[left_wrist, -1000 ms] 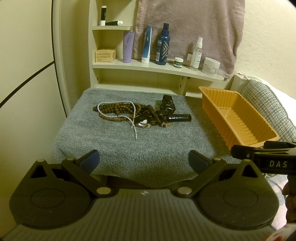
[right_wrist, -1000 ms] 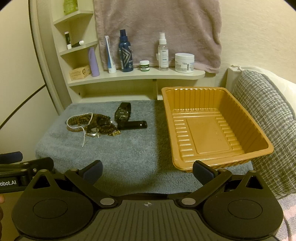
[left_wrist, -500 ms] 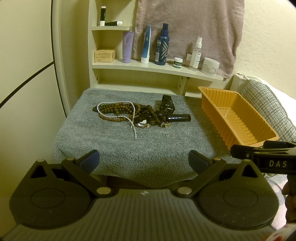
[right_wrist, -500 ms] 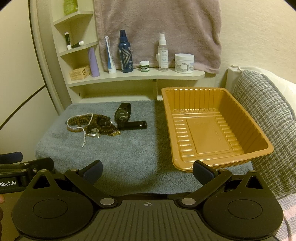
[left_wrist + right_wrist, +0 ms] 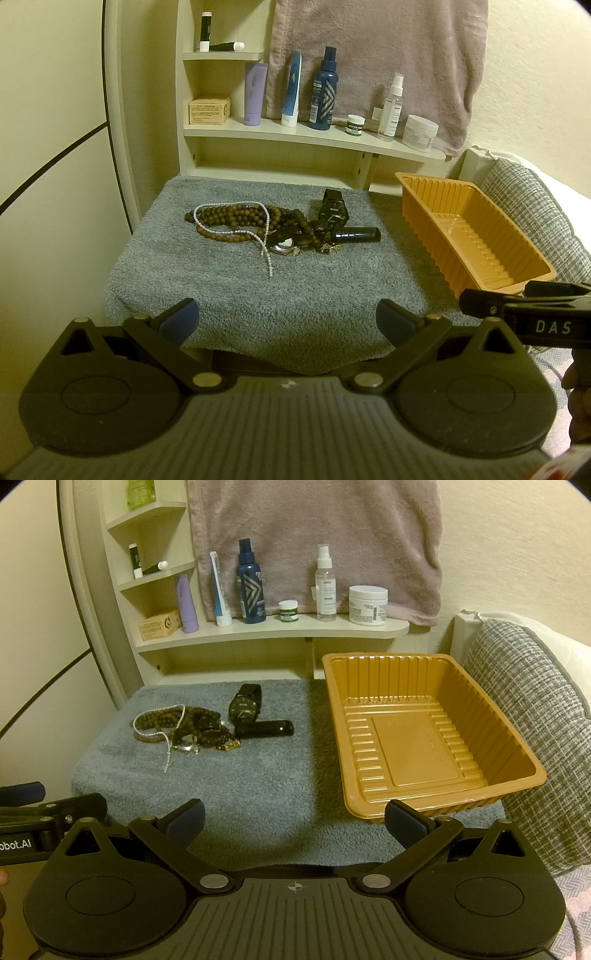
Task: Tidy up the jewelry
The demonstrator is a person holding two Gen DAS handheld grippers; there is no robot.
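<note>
A pile of jewelry lies on a grey towel (image 5: pixel 295 288): brown wooden beads (image 5: pixel 236 218), a white pearl strand (image 5: pixel 264 243), a black watch (image 5: pixel 333 212) and a black band (image 5: pixel 356 235). The pile also shows in the right wrist view (image 5: pixel 192 731), with the watch (image 5: pixel 243 709). An empty orange tray (image 5: pixel 424 738) stands to the right, also seen in the left wrist view (image 5: pixel 469 236). My left gripper (image 5: pixel 288 319) is open and empty, short of the towel's front edge. My right gripper (image 5: pixel 295 818) is open and empty, near the tray's front left corner.
A shelf (image 5: pixel 314 138) behind the towel carries bottles, tubes and jars. A mauve towel (image 5: pixel 314 535) hangs on the wall. A grey woven cushion (image 5: pixel 535 720) lies right of the tray. A curved panel wall stands at the left.
</note>
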